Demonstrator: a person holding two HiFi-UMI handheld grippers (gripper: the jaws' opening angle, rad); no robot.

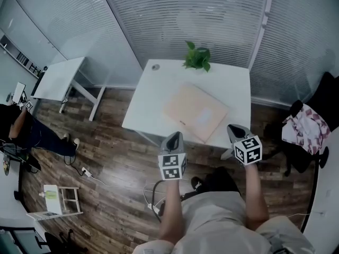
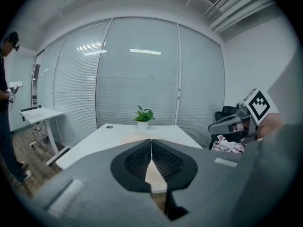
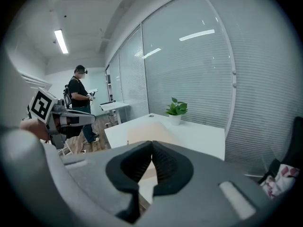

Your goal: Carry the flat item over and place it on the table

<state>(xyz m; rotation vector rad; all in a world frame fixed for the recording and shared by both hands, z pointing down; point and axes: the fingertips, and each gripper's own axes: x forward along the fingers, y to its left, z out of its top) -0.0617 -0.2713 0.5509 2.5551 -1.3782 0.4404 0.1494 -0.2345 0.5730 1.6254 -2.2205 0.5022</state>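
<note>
A flat tan board (image 1: 195, 111) lies on the white table (image 1: 153, 105), angled, reaching towards the near edge. It also shows as a pale slab (image 3: 147, 134) in the right gripper view and as the board (image 2: 142, 135) in the left gripper view. My left gripper (image 1: 174, 140) is held in front of the table's near edge, shut with nothing between its jaws. The right gripper (image 1: 237, 132) hovers at the table's near right corner, jaws together and empty. Neither touches the board.
A potted plant (image 1: 197, 57) stands at the table's far edge, with a small round disc (image 1: 155, 66) at the far left corner. A second white desk (image 1: 58, 78) and a person (image 1: 24, 128) are to the left. A chair with patterned cloth (image 1: 307, 128) is at right. Cables lie on the wood floor.
</note>
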